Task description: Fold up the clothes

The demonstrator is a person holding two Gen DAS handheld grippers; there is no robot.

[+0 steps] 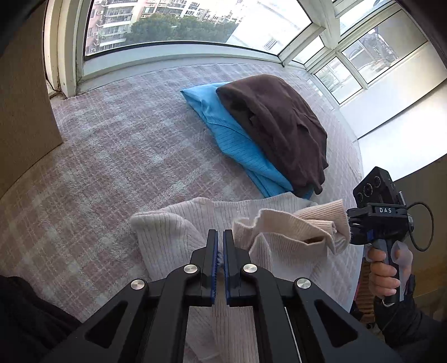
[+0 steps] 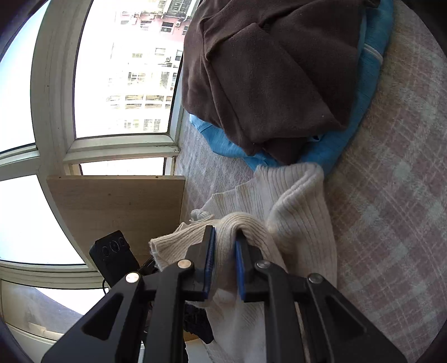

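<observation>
A cream ribbed sweater (image 1: 170, 237) lies on the pink plaid cover (image 1: 111, 156), close to me. My left gripper (image 1: 220, 237) is shut on a pinch of the sweater's knit, which shows between the blue pads. My right gripper (image 1: 352, 227), held by a hand (image 1: 382, 273), grips a bunched fold of the sweater and holds it up at the right. In the right wrist view the right gripper (image 2: 225, 237) is shut on a thick roll of the cream sweater (image 2: 301, 212).
A folded brown garment (image 1: 273, 125) rests on a folded blue one (image 1: 237, 145) farther back on the cover. Windows (image 1: 167, 25) run along the far and right sides. A wooden board (image 2: 117, 206) stands at the cover's edge. A dark sleeve (image 1: 405, 321) is at bottom right.
</observation>
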